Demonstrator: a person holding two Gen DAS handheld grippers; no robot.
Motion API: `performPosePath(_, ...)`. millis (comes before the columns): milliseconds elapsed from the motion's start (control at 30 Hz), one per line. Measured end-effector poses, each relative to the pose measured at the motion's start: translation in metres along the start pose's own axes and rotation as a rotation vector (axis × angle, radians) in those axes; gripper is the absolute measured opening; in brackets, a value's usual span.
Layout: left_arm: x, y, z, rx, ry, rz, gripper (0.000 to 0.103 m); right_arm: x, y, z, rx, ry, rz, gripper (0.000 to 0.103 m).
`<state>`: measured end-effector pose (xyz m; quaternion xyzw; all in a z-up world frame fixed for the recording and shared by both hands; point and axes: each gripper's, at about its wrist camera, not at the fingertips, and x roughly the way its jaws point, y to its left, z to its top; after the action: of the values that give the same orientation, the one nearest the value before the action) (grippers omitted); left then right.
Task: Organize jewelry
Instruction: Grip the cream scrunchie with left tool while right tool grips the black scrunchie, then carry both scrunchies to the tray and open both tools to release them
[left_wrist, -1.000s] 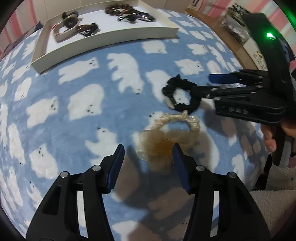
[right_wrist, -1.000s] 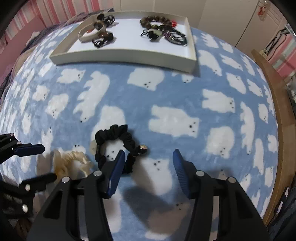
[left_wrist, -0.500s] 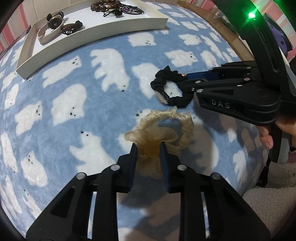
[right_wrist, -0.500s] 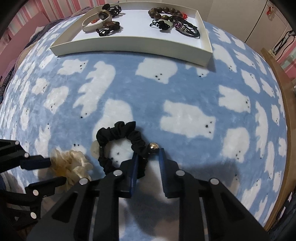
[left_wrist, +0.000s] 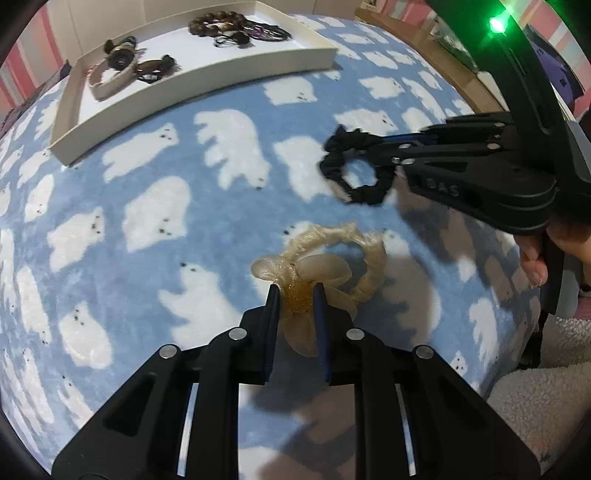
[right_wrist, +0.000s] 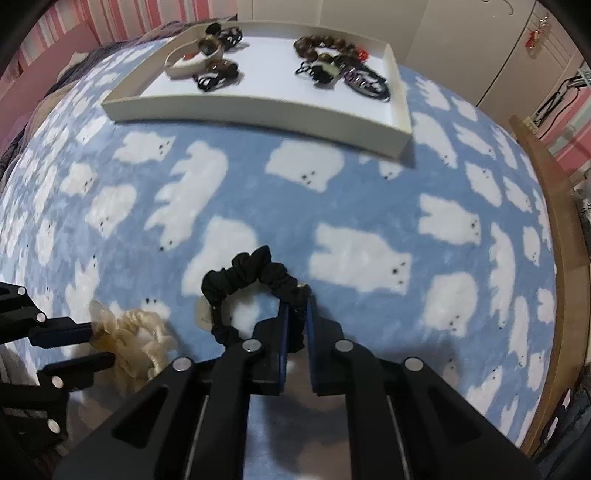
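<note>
Closing from wide open a second ago, the left gripper (left_wrist: 297, 291) now pinches the cream ruffled fabric scrunchie (left_wrist: 325, 266) and the right gripper (right_wrist: 295, 310) the black gathered fabric scrunchie (right_wrist: 251, 273), both on the blue bear-print fleece blanket (right_wrist: 258, 192). Both look ready to carry to the far white shallow tray (right_wrist: 255, 107) of jewelry

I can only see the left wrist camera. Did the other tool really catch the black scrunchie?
Observer: Yes. In the right wrist view the right tool is closing with the black scrunchie band between its pads.
Operator: Is there anything shiny on it?
Observer: A small gold bead sits on the band right beside the tool's tips.
Operator: Is anything in the tray hidden from me?
Observer: A little red piece lies by the brown bead bracelet in the white tray.
</note>
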<state>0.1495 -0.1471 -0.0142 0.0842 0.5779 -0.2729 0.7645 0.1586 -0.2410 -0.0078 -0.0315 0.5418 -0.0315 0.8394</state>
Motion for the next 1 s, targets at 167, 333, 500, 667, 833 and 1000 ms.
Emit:
performPosePath(167,-0.014,0.019,0.006,-0.043,-0.054,0.02,0.016,-0.011,-0.012,0.006,0.027,-0.044,-0.008,0.008)
performPosePath(333,-0.034,0.044,0.02,-0.098,-0.139,0.053,0.016,-0.024,-0.016,0.025,0.044,-0.118,-0.004,0.008)
performPosePath(500,-0.06,0.073,0.041,-0.137,-0.226,0.106,0.016,-0.036,-0.021,0.055,0.067,-0.204,0.021,0.008)
performPosePath(667,-0.082,0.093,0.068,-0.15,-0.314,0.158,0.016,-0.045,-0.029,0.089,0.093,-0.259,0.032,0.008)
performPosePath(833,-0.086,0.118,0.104,-0.175,-0.358,0.207,0.017,-0.034,-0.045,0.123,0.158,-0.271,0.05,0.009)
performPosePath(1000,-0.06,0.142,0.129,-0.208,-0.324,0.233,0.017,0.005,-0.057,0.145,0.205,-0.229,0.015,0.009)
